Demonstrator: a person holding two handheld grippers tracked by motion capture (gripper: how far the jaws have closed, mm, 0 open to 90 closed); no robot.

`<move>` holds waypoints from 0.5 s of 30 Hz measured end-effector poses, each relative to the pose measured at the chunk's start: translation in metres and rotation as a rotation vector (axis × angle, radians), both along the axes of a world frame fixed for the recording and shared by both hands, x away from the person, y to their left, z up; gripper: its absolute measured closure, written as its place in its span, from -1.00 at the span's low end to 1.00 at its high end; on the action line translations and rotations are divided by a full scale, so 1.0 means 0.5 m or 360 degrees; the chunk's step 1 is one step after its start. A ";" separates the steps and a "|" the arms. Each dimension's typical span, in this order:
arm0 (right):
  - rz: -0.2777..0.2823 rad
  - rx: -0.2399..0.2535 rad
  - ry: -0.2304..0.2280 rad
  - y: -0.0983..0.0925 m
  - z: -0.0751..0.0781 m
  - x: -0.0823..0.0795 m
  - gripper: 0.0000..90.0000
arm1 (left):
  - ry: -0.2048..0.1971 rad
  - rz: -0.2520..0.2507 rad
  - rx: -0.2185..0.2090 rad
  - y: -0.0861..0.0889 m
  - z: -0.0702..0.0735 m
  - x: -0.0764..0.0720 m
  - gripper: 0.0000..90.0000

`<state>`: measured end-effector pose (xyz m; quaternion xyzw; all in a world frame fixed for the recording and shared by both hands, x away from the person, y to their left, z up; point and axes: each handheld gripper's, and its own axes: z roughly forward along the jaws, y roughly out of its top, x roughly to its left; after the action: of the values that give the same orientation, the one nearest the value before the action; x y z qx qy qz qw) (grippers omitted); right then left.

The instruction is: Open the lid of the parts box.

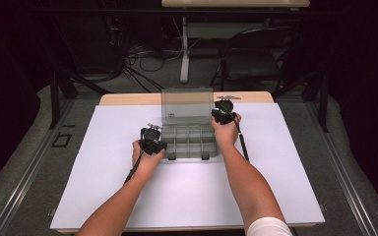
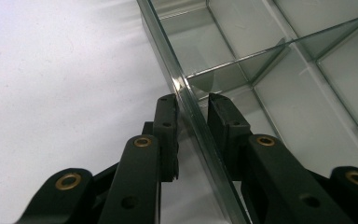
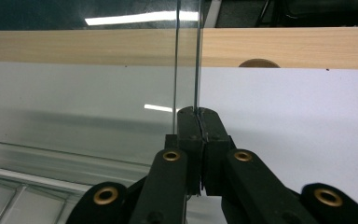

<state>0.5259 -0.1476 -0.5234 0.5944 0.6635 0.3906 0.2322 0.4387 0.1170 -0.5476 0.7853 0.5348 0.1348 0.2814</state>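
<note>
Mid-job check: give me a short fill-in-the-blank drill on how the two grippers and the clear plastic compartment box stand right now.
1. The clear plastic compartment box has its lid standing ____.
2. The right gripper is shut on the lid's ____.
3. The left gripper straddles the box's side ____.
4. The box rests on a ____ sheet.

Missing: open; edge; wall; white

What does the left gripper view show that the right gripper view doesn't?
Left gripper view: the left gripper straddling the box's side wall, jaws apart, beside empty compartments.
Right gripper view: the right gripper shut on the upright lid's edge, with the wooden table edge behind.
Both: clear plastic and the white sheet.
</note>
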 end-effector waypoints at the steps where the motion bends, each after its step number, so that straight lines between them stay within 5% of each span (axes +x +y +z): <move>1: -0.0001 -0.0003 0.0004 0.000 0.000 0.000 0.99 | 0.0000 0.0004 -0.0005 -0.001 0.000 0.000 0.65; 15: -0.0002 0.0003 0.0014 -0.002 -0.008 0.008 0.99 | 0.0001 0.0000 0.0006 0.000 0.000 0.000 0.65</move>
<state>0.5299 -0.1488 -0.5273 0.5968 0.6637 0.3885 0.2291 0.4386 0.1168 -0.5474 0.7858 0.5347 0.1356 0.2797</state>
